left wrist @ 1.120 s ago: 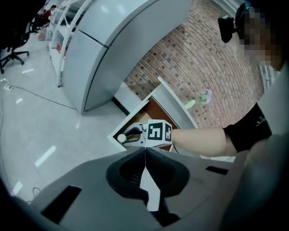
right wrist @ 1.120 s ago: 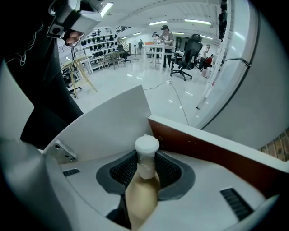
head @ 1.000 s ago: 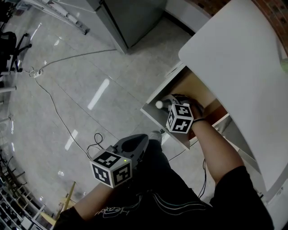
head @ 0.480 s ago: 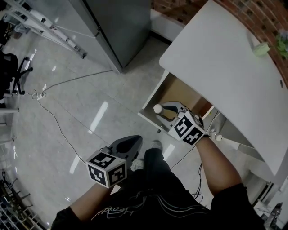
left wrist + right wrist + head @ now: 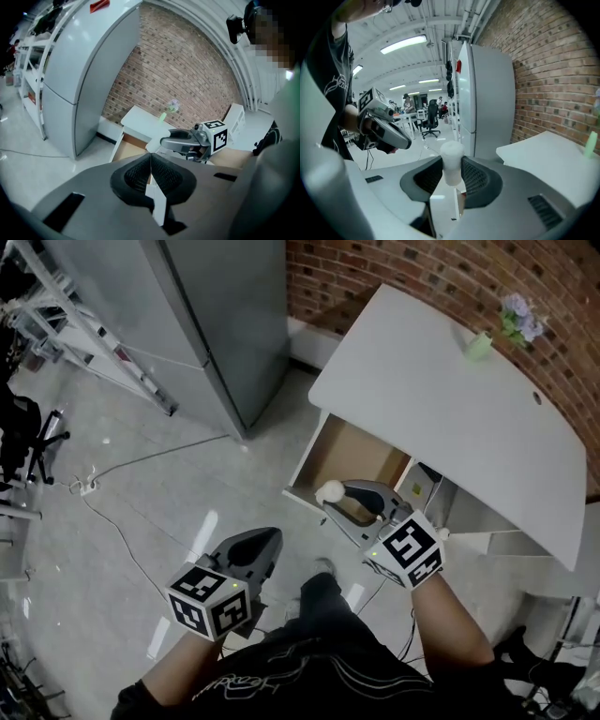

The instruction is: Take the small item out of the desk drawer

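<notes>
The desk drawer point(image 5: 302, 472) stands pulled open under the white desk point(image 5: 441, 399), its wooden bottom bare. My right gripper point(image 5: 332, 495) hovers above the drawer's front corner, shut on a small white cylinder point(image 5: 329, 491). In the right gripper view the white cylinder point(image 5: 452, 161) stands upright between the ribbed pads point(image 5: 474, 178), its rounded top sticking out above them. My left gripper point(image 5: 270, 538) hangs over the floor to the left of the drawer, shut, with nothing in it. In the left gripper view its pads point(image 5: 161, 172) meet, and the right gripper point(image 5: 165, 142) and drawer point(image 5: 126, 147) lie ahead.
A tall grey cabinet point(image 5: 216, 315) stands left of the desk against a brick wall point(image 5: 422, 277). A small green vase with flowers point(image 5: 483, 341) sits on the desk's far side. Cables point(image 5: 112, 484) trail across the tiled floor. A white unit point(image 5: 424, 486) sits under the desk.
My right gripper has come up out of the drawer with the white cylinder and drawn back toward me. The head view has swung up, showing more of the desk. The left gripper has barely moved.
</notes>
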`<move>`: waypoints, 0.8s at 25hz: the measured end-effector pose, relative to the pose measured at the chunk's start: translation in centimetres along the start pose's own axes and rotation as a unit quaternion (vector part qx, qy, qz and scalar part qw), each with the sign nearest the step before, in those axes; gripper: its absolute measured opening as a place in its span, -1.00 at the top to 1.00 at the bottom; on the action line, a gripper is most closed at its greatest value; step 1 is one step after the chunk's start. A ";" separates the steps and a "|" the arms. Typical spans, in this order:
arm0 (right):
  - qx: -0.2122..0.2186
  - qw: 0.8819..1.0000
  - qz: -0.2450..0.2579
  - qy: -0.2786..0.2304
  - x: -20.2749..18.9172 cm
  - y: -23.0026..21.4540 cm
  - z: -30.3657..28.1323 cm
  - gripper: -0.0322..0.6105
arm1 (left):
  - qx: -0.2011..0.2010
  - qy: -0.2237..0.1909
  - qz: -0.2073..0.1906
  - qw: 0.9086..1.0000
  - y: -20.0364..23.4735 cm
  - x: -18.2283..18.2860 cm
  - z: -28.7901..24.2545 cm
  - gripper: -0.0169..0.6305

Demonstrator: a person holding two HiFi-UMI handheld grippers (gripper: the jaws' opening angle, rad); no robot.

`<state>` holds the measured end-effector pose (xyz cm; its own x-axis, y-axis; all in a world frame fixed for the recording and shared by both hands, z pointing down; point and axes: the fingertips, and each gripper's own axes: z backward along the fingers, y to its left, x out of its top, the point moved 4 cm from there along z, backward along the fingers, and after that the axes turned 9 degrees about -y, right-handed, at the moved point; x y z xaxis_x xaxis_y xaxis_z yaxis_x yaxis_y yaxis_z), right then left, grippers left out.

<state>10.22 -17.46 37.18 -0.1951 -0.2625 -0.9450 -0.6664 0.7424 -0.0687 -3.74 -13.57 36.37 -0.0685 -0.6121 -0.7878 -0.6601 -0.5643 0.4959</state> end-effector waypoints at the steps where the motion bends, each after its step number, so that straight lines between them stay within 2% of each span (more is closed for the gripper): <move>1: -0.005 1.000 -0.001 -0.009 0.9 1.2 1.1 0.49 | -0.003 -0.006 -0.007 1.000 -0.8 0.3 1.1 0.88; 7: -0.030 0.998 0.033 -0.054 5.8 8.5 7.8 0.49 | -0.030 -0.041 -0.041 0.998 -6.4 2.3 6.4 0.88; 10: -0.033 0.995 -0.001 -0.097 6.9 11.1 10.4 0.48 | -0.048 -0.064 -0.066 0.995 -8.8 3.2 8.9 0.88; 13: -0.024 0.991 -0.052 -0.123 7.8 13.7 13.4 0.49 | -0.063 -0.074 -0.070 0.993 -11.7 3.4 12.0 0.88; 20: -0.035 0.982 -0.062 -0.172 10.4 17.0 18.8 0.48 | -0.098 -0.098 -0.097 0.986 -16.6 4.3 15.5 0.88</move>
<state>10.42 4.06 20.14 0.1385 -0.1151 -0.9836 -0.7199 0.6704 -0.1798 -4.71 1.74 19.06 -0.1107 -0.3748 -0.9205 -0.5185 -0.7683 0.3752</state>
